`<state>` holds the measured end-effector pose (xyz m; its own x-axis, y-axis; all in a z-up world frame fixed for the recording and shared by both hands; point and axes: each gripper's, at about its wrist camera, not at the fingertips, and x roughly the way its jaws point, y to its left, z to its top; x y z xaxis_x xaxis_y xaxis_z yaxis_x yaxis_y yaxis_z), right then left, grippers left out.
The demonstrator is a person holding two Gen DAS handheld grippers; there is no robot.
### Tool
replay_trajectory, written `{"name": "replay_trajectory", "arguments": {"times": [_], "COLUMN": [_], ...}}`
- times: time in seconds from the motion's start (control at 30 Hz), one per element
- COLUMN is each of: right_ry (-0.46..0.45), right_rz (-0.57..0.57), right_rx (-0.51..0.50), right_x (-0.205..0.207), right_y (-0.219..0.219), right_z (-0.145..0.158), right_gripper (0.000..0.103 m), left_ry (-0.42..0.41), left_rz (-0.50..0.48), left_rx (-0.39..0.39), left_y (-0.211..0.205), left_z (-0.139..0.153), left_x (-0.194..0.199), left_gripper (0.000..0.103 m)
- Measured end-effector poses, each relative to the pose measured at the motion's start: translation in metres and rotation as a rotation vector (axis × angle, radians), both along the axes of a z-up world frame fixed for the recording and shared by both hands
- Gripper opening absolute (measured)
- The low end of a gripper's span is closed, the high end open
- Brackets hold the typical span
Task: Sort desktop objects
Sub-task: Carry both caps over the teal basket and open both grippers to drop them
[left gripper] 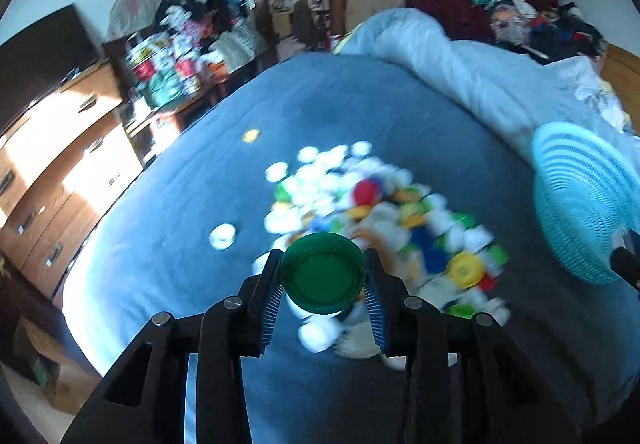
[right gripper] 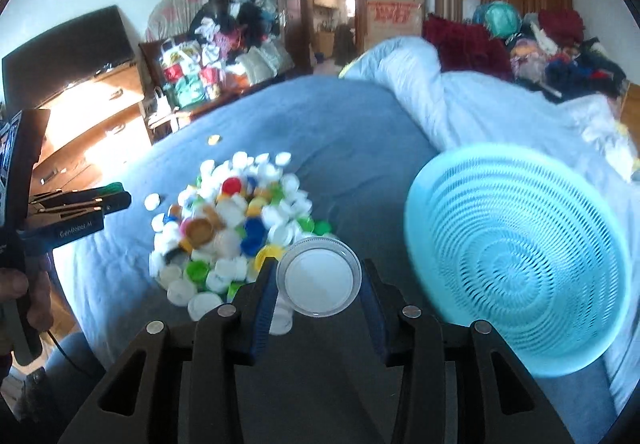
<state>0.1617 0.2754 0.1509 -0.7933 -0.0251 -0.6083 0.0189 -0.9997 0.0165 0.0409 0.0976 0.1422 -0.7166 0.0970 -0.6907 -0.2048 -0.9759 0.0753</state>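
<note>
In the left wrist view, the left tongs (left gripper: 323, 280) are closed on a green cap (left gripper: 323, 273) at lower centre, held clear of the heap of caps (left gripper: 372, 220) on the bed (left gripper: 168, 180), probably for carrying to the basket. In the right wrist view, the right tongs (right gripper: 319, 281) pinch a clear cap (right gripper: 319, 276) at lower centre. At right, the blue basket (right gripper: 516, 264) looks empty.

Both wrist cameras look forward and downward along their fingers from just above the bed (left gripper: 180, 180); both see the cap pile (right gripper: 236, 228) and, to the right, the basket (right gripper: 516, 256).
</note>
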Motion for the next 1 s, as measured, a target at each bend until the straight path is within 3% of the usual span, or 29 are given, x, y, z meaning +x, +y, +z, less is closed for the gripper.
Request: {"name": "replay_trajectory", "arguments": {"times": [0.27, 0.37, 0.53, 0.67, 0.8, 0.9, 0.97, 1.0], "right_ry": [0.067, 0.081, 0.057, 0.012, -0.059, -0.086, -0.088, -0.054], "right_rz": [-0.118, -0.17, -0.307, -0.381, -0.411, -0.437, -0.46, -0.473], "right_rx": [0.038, 0.043, 0.022, -0.007, -0.013, -0.004, 0.023, 0.033], "right_x": [0.004, 0.008, 0.013, 0.007, -0.015, -0.021, -0.02, -0.016], "right_y": [0.054, 0.082, 0.145, 0.186, 0.211, 0.219, 0.217, 0.216], "right_z": [0.04, 0.051, 0.061, 0.051, 0.032, 0.035, 0.045, 0.055], "right_gripper": [0.044, 0.044, 0.044, 0.044, 0.044, 0.045, 0.074, 0.079], "left_ry": [0.044, 0.02, -0.098, -0.18, -0.229, -0.278, -0.269, -0.256], "left_rz": [-0.156, -0.221, -0.378, -0.488, -0.546, -0.577, -0.564, -0.553], "left_rx": [0.015, 0.023, 0.04, 0.065, 0.061, 0.067, 0.035, 0.03], "left_y": [0.083, 0.114, 0.178, 0.233, 0.282, 0.302, 0.303, 0.299], "left_z": [0.035, 0.038, 0.042, 0.04, 0.029, 0.027, 0.031, 0.039], "left_x": [0.0, -0.004, -0.02, -0.033, -0.05, -0.058, -0.058, -0.057], "left_gripper": [0.033, 0.033, 0.033, 0.033, 0.034, 0.034, 0.038, 0.041]}}
